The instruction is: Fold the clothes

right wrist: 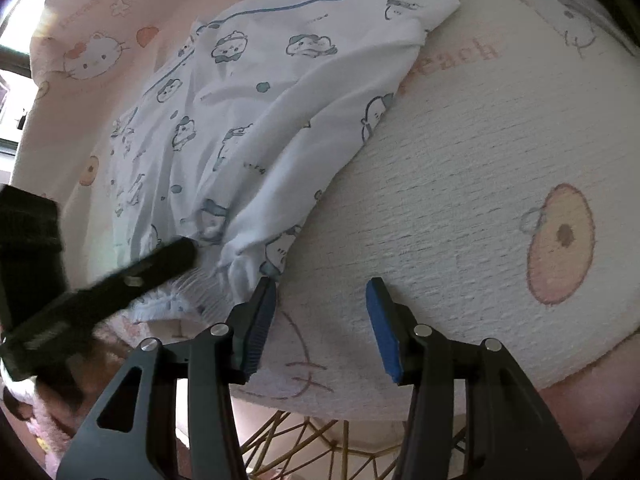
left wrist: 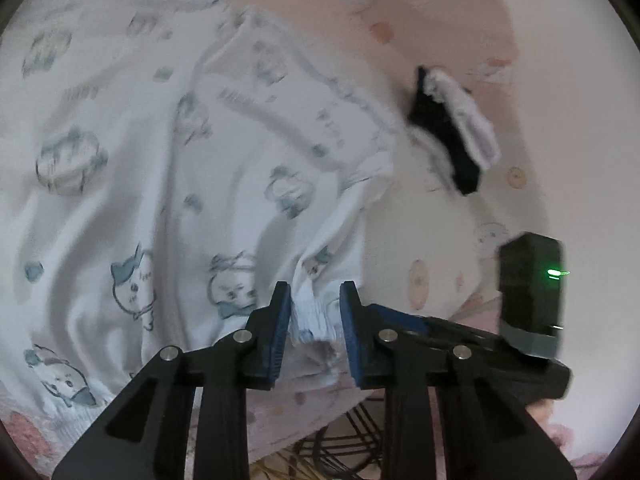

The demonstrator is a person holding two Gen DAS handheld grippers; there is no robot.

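Observation:
A white garment with blue cartoon prints lies crumpled on a pink printed blanket. My left gripper has its blue pads either side of the garment's gathered hem, jaws partly open with cloth between them. In the right wrist view the same garment lies ahead and left, and the left gripper reaches into its near edge. My right gripper is open and empty, over bare blanket just right of the garment's near corner.
A black and white sock or small cloth lies on the blanket to the right of the garment. The blanket's near edge drops off, with a gold wire frame below it.

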